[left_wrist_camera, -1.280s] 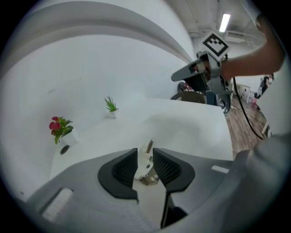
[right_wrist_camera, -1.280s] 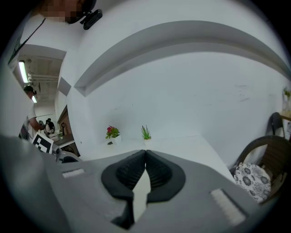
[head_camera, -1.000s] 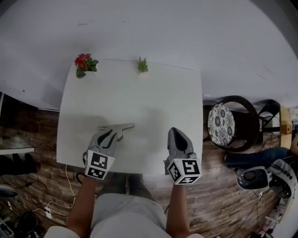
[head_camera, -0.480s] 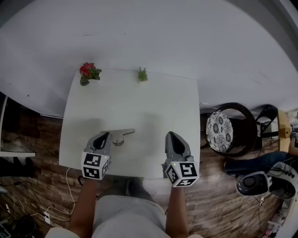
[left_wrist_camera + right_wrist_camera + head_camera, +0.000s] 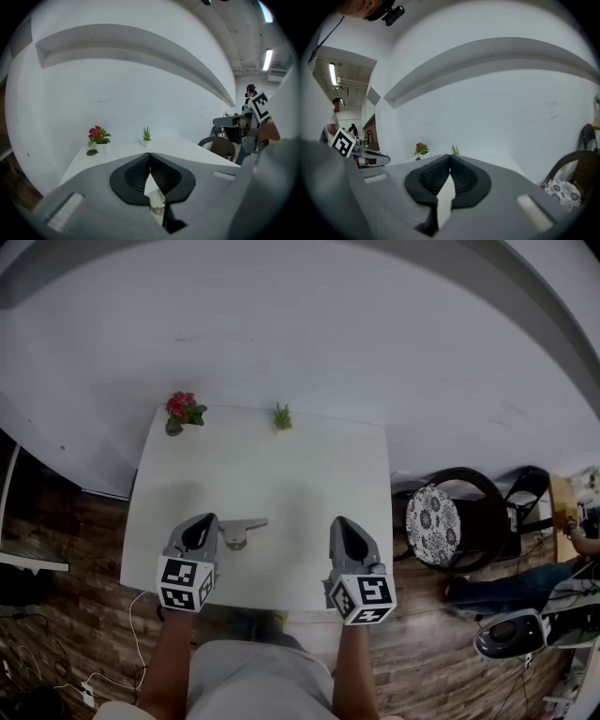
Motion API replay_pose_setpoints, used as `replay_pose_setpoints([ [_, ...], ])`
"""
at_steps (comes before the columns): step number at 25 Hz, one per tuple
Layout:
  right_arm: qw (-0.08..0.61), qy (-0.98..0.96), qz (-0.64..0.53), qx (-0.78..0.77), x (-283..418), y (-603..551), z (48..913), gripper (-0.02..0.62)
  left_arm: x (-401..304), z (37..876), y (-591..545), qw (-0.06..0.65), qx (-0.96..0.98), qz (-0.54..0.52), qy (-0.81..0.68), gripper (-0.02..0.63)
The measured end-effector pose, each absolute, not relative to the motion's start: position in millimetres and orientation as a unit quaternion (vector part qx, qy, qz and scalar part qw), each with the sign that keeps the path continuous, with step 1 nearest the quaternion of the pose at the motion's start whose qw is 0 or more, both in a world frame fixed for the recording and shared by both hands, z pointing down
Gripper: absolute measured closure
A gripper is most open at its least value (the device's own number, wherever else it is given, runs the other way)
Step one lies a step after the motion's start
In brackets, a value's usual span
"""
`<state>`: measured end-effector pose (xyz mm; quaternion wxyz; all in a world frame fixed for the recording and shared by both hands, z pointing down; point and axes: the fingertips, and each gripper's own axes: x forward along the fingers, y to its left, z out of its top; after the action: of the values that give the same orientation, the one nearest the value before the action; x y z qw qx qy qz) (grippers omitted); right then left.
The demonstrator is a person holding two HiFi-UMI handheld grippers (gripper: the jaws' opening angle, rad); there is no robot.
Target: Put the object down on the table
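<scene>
Looking down, we find the grey metal object (image 5: 241, 529) lying flat on the white table (image 5: 281, 474) toward its near-left corner, just beside the tip of the left gripper (image 5: 208, 521) and not held by it. That gripper's jaws are pressed together with nothing pinched between them. The right gripper (image 5: 339, 522), over the near edge toward the right, likewise has its jaws closed tip to tip on nothing. A red-flowered pot (image 5: 183, 412) stands at the far-left corner, and a small green plant (image 5: 281, 417) stands along the far edge.
</scene>
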<state>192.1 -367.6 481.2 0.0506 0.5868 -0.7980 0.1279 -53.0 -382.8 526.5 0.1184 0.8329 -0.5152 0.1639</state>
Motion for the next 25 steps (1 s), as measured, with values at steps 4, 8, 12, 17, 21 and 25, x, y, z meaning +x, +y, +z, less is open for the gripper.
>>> replay_pose_setpoints([
  [4,0.048,-0.797,0.114,0.591,195,-366,467,0.592,-55,499,-387,0.093,0.836,0.144,-0.521,0.597],
  [8,0.045,-0.795,0.100,0.596,196,-364,451,0.592,-56,475,-388,0.075,0.840,0.128,-0.522,0.597],
  [12,0.038,-0.798,0.086,0.595,192,-365,434,0.592,-61,452,-390,0.058,0.841,0.112,-0.526,0.597],
  [17,0.034,-0.798,0.077,0.596,190,-364,423,0.592,-68,425,-391,0.037,0.842,0.092,-0.530,0.597],
  [21,0.033,-0.797,0.071,0.598,190,-365,416,0.592,-79,409,-393,0.024,0.840,0.082,-0.537,0.597],
  [25,0.028,-0.796,0.064,0.601,189,-368,408,0.592,-87,398,-395,0.016,0.838,0.075,-0.541,0.597],
])
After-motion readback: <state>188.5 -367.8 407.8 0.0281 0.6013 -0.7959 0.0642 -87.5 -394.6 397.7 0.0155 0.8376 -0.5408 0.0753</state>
